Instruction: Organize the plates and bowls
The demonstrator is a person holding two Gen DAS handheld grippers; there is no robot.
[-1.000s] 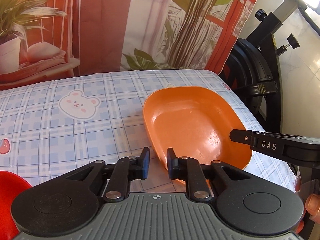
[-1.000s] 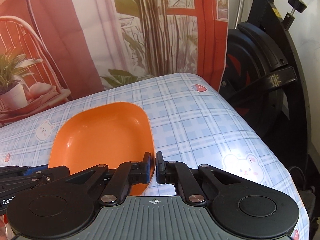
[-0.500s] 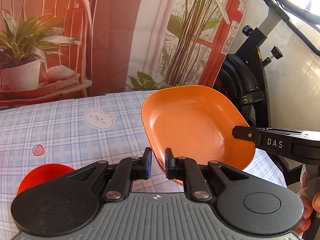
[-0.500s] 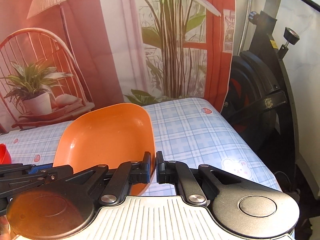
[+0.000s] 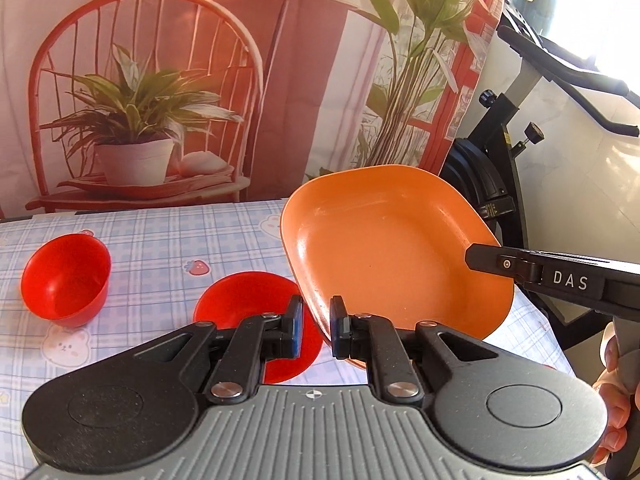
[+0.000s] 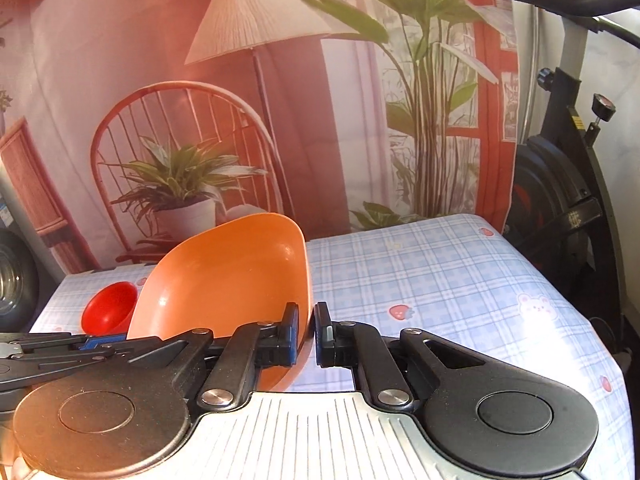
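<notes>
Carrying the orange plate [image 5: 384,248] level is working best while both grippers are gripping opposite rims evenly. It is hanging above the checked table [image 6: 440,280], over the nearer red bowl [image 5: 240,300], tilting, its long axis running away from the cameras. The left gripper [image 5: 314,326] and right gripper [image 6: 306,332] fingers are clamping its rim.

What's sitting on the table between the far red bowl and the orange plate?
A second red bowl, partly hidden by the left gripper, lies between the far red bowl and the orange plate; the left wrist view shows it.
</notes>
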